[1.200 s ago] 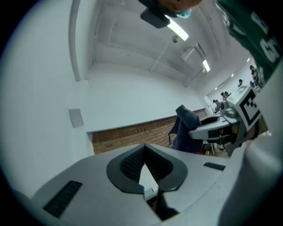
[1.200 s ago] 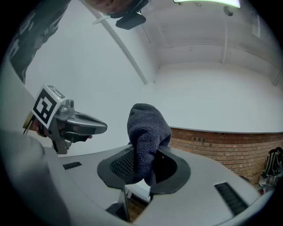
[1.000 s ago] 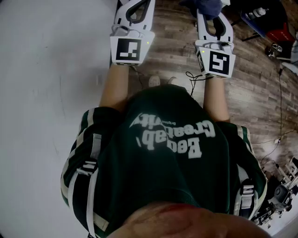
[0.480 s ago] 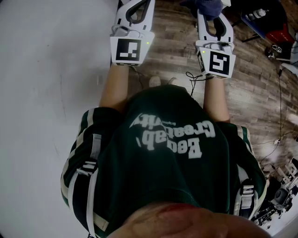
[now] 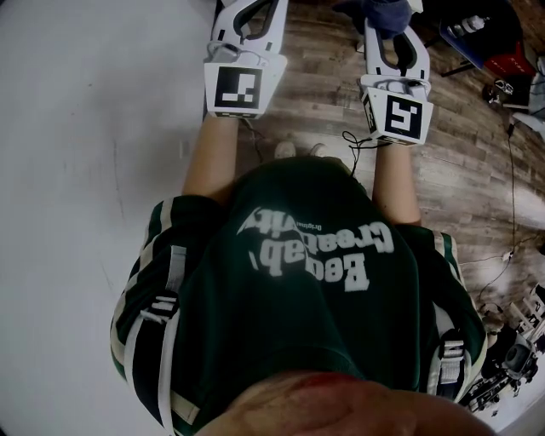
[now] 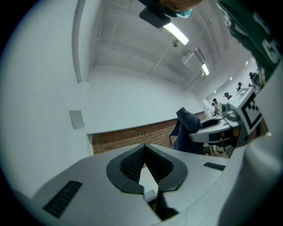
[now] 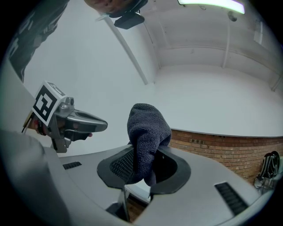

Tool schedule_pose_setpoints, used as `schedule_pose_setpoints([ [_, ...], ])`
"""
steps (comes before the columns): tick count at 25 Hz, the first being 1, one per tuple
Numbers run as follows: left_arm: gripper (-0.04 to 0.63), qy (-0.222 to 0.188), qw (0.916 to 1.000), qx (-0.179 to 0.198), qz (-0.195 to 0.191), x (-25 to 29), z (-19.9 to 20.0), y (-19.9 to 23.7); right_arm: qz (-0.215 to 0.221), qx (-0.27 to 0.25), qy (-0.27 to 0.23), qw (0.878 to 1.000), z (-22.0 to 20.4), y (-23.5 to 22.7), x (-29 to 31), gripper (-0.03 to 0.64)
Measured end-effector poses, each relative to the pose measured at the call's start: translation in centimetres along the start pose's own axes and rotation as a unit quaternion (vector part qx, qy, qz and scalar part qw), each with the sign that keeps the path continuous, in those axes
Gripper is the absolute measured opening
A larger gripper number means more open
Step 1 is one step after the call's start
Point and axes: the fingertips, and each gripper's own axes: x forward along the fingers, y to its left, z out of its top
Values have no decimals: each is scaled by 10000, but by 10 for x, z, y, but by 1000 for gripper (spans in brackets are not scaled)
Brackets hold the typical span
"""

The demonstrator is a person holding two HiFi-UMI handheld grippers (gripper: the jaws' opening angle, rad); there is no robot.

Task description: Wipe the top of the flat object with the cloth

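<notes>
Cloth in the claw: a dark, nubby cloth [image 7: 148, 128] is sitting pinched in the right gripper [image 7: 146, 149]. The gripper's two black-padded jaws are clamping the cloth's lower folds while its bunched top is standing up above them. The person is holding this gripper out in front of the chest, above the wood-plank floor [image 5: 477, 170], and its marker cube [image 5: 398, 117] is facing up toward the head camera.

Beside it, the left gripper [image 6: 144, 145] is being held at about the same level. Its jaws are pressing together at the tips with nothing between them, and the two tools are not touching each other.

The person is wearing a dark green shirt [image 5: 306, 289] with white lettering and striped sleeves, and is standing with both forearms stretched forward. Pale shoes [image 5: 283, 150] and a thin black cable [image 5: 353, 145] are showing on the floor below the grippers.

A white wall [image 5: 85, 128] is running along the person's left side. Overhead, a strip light [image 7: 211, 5] is glowing against the white ceiling.
</notes>
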Motion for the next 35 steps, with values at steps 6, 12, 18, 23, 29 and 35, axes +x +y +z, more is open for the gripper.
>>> schedule_pose_setpoints([
  [6, 2, -52, 10000, 9, -77, -10, -2, 3, -128, -18, 12, 9999, -3, 11, -6, 86],
  [12, 2, -60, 9998, 28, -162, -7, 2, 4, -242, -11, 35, 9997, -1, 2, -6, 86],
  [18, 2, -70, 9999, -16, -149, 7, -12, 12, -172, -89, 7, 9998, -11, 5, 12, 86],
  [23, 2, -50, 9999, 41, -119, 30, -24, 21, -107, -141, -66, 9998, -19, -8, 39, 86],
  [29, 2, 18, 10000, 92, 2, 93, -36, 45, -29, -87, -168, 9998, -33, -41, 100, 86],
  [35, 2, 99, 9997, 203, 77, 158, -48, 60, 72, 4, -241, 9997, -50, -80, 159, 86],
])
